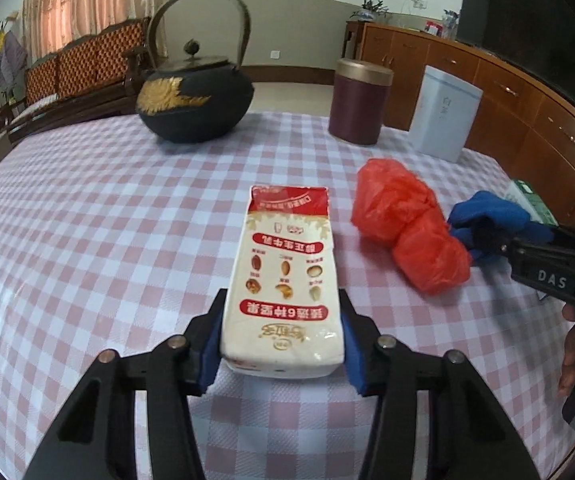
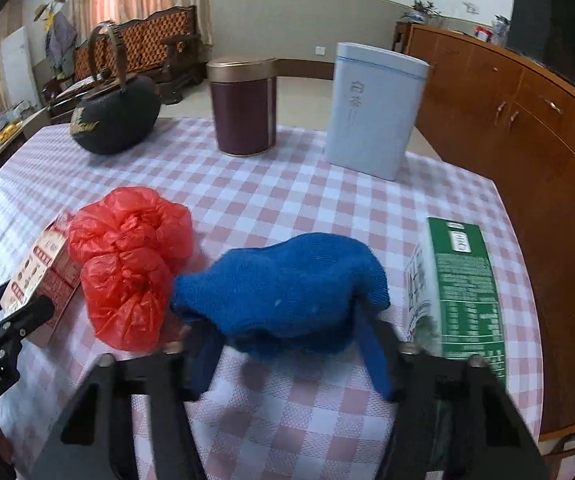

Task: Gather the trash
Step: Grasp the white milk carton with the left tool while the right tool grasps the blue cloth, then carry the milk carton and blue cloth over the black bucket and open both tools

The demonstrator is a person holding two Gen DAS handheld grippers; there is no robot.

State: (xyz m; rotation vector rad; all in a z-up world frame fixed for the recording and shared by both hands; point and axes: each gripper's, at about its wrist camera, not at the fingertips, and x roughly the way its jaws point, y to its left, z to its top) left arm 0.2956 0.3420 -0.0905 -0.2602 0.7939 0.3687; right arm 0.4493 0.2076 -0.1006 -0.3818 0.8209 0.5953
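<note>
The left gripper [image 1: 283, 344] has its jaws clamped on the milk carton [image 1: 285, 280]. The right gripper [image 2: 291, 344] has its jaws apart around the blue cloth [image 2: 287, 284]. Judging by this, the carton needs lifting off the surface [image 1: 107, 220] next.

On the bench [image 2: 287, 200], the bag [image 2: 131, 260] lies between carton [image 1: 283, 280] and cloth [image 2: 287, 288]; kettle [image 1: 195, 100], canister [image 2: 243, 108] and tin [image 2: 375, 112] stand behind.

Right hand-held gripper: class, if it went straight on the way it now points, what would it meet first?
The blue cloth, which already sits between the fingers of the right hand-held gripper. Beyond it lies bare checked tablecloth, then probably the maroon canister; depth is unclear.
</note>
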